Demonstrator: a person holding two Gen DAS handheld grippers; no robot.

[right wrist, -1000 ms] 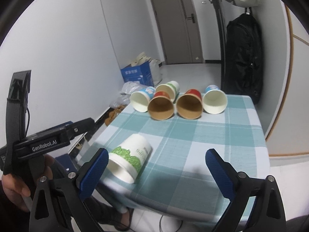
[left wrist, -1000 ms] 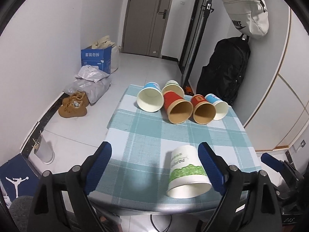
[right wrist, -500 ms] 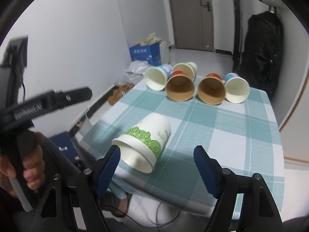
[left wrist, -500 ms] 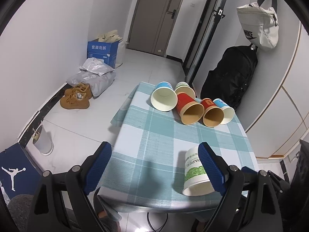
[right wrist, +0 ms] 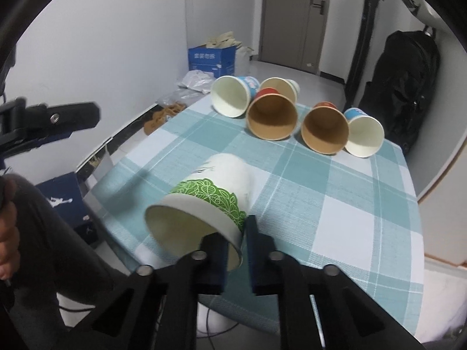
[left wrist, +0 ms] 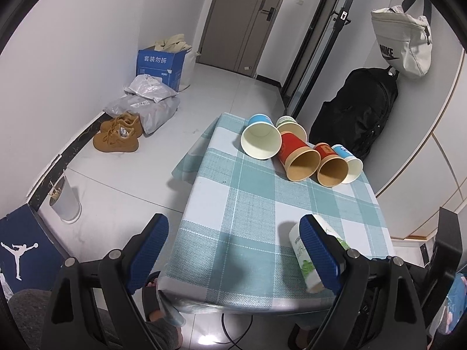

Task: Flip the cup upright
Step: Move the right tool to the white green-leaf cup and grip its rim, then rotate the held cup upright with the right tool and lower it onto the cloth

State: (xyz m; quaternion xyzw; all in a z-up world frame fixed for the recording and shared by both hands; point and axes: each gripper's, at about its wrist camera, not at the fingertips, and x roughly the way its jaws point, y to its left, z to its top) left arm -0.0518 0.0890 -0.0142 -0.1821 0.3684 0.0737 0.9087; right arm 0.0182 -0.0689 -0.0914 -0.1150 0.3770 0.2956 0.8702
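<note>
At the near edge of the table (right wrist: 335,210), the rim of the white, green-leafed cup (right wrist: 210,201), lying on its side, is pinched by the right tool (right wrist: 243,233), one finger inside the mouth. The left tool (left wrist: 233,242) is held spread and empty above the near-left corner. Five more cups (right wrist: 271,116) lie tipped along the far edge.

Near edge of bench (right wrist: 335,204): cup (right wrist: 210,201) on its side, mouth toward the right tool (right wrist: 243,242), its rim between that tool's fingers.
Far end of bench: five cups (right wrist: 271,116) lying in a row, mouths facing this way.
Left tool (left wrist: 233,245): over the bench's near left corner.
Floor, left of bench: shoes (left wrist: 118,135), bags (left wrist: 149,102), box (left wrist: 160,65) behind.
Right, behind bench: backpack (left wrist: 359,116).
</note>
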